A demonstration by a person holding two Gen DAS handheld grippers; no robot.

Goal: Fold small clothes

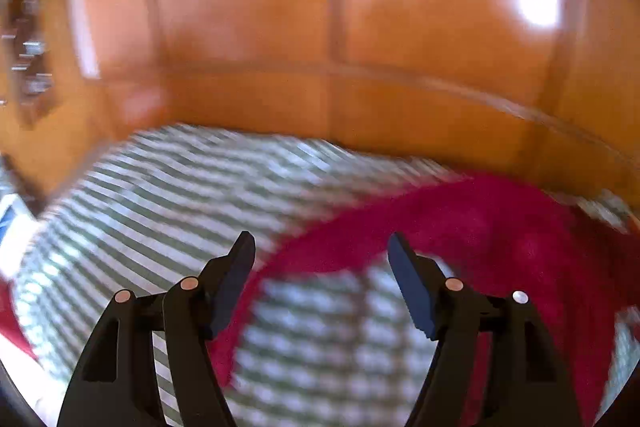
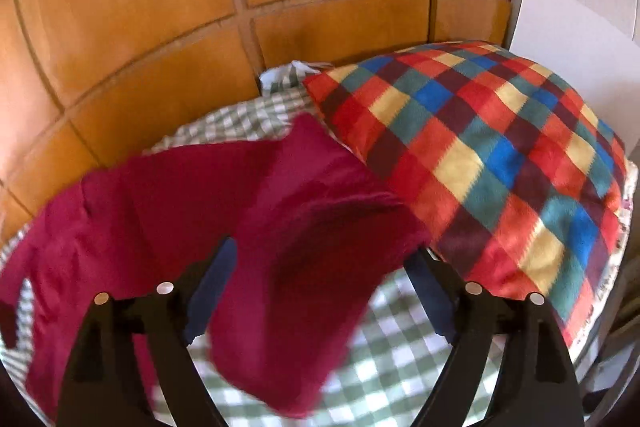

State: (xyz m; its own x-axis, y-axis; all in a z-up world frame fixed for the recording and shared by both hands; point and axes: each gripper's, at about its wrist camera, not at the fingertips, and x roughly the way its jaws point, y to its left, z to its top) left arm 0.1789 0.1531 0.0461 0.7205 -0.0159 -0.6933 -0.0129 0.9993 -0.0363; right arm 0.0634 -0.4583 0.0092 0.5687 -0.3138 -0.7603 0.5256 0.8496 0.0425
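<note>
Nearest the lens in the right wrist view, the right gripper (image 2: pixel 320 259) is standing with its jaws spread wide, and a flap of the crimson garment (image 2: pixel 296 235) is hanging loose and blurred between them, with neither pad pressing on it. In the left wrist view the left gripper (image 1: pixel 320 251) is also standing spread, with nothing pinched; the edge of the crimson garment (image 1: pixel 500 227) is curving just beyond its fingertips and off to the right.

Judging from this, a fold is being laid down and both corners are being let go. To do it well, both grippers should be drawing straight back and slightly upward so the pads are not dragging the flap out of line, and the flap should be settling flat on the rest of the cloth before the next 2 corners are chosen. A snag on a pad is the main risk.

The garment is lying on the green-checked bedsheet (image 2: pixel 380 359), partly bunched, near the wooden headboard (image 2: pixel 140 67). Just to its right a multicoloured checked pillow (image 2: pixel 500 163) is resting, with a white panel (image 2: pixel 568 23) behind it.

No brand, label or legible writing is showing on anything; faint markings at the pillow's lower edge are too small to read.
</note>
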